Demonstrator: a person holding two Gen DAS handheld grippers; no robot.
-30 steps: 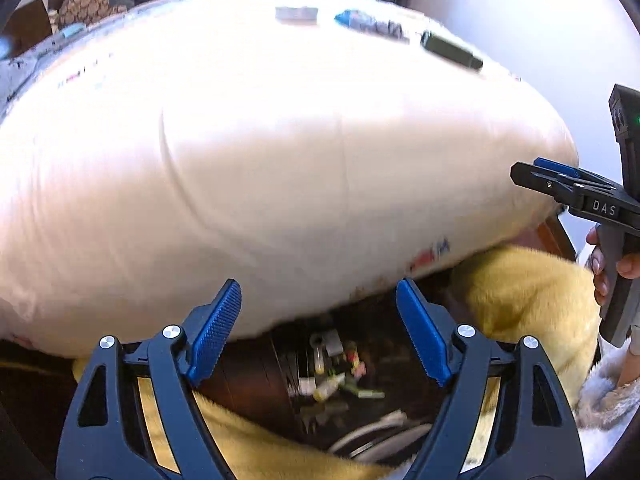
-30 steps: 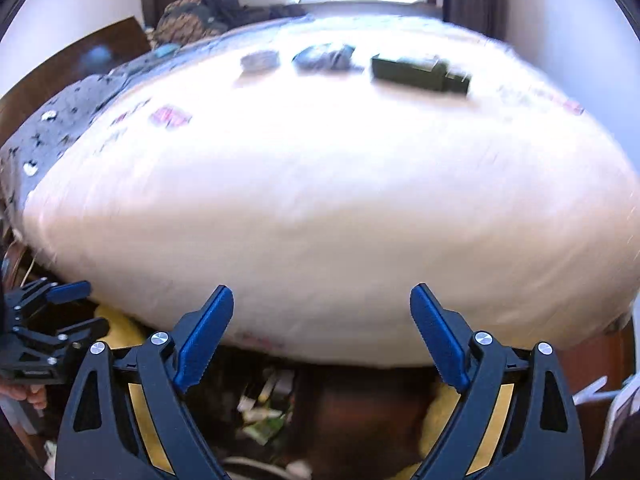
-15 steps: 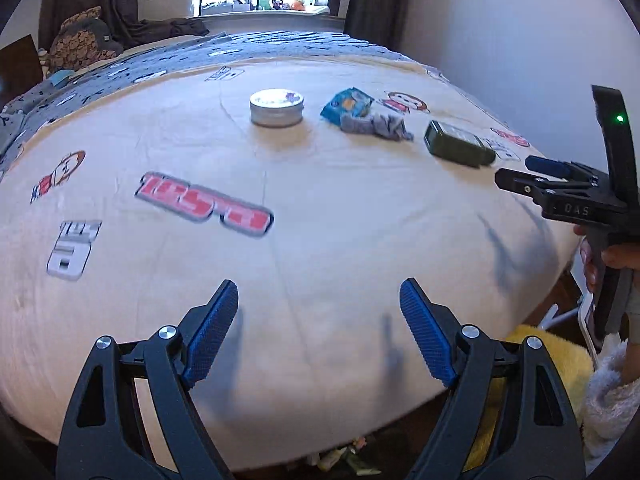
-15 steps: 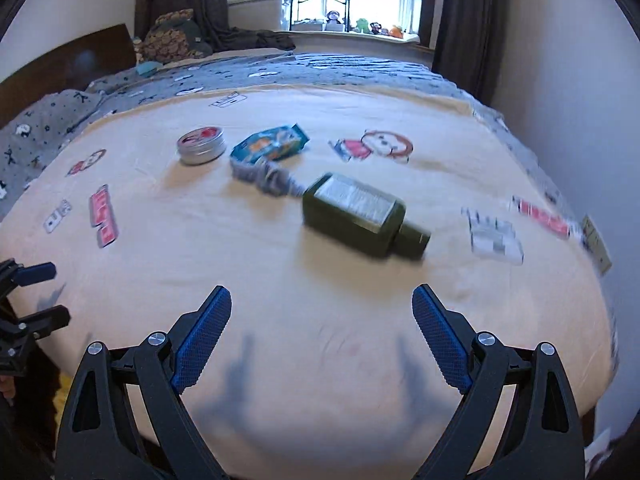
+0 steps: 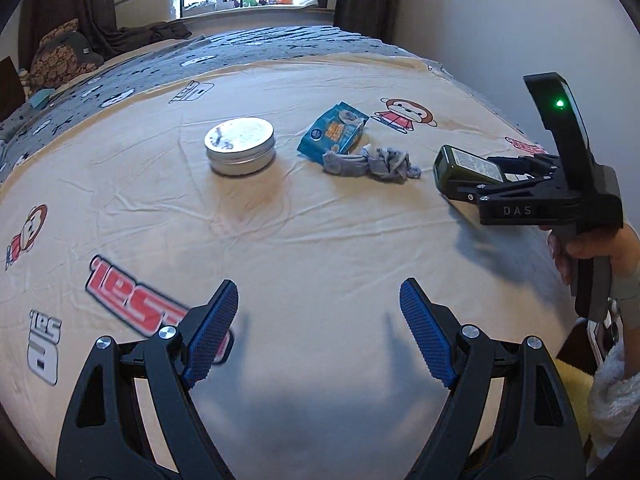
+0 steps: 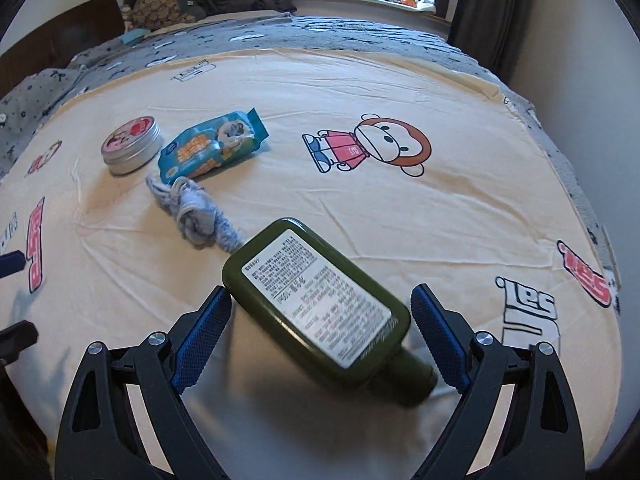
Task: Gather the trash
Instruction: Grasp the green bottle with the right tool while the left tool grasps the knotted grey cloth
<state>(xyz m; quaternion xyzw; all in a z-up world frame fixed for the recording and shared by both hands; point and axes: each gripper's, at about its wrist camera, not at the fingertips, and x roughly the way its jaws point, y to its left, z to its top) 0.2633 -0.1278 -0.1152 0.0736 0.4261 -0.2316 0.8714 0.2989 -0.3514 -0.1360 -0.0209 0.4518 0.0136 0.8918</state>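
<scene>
Straddling the dark green bottle (image 6: 320, 300), the right gripper (image 6: 320, 344) has its jaws spread wide, one blue pad on each side of it, and honestly I can't tell if either pad is touching the plastic yet. The bottle lies flat on the cream bedsheet (image 6: 400, 220), label up, tilted diagonally with its cap end toward the right pad. From the left camera you can see the person's right hand (image 5: 592, 248) holding that gripper low and level over the bed's right edge. The left gripper (image 5: 320, 336) is wide open too, holding nothing, hanging over bare sheet near the front. Farther back sit a round metal tin (image 5: 240, 146), a blue snack wrapper (image 5: 334, 132) and a crumpled grey rag (image 5: 372, 162), with the rag's end right by the bottle's base.
</scene>
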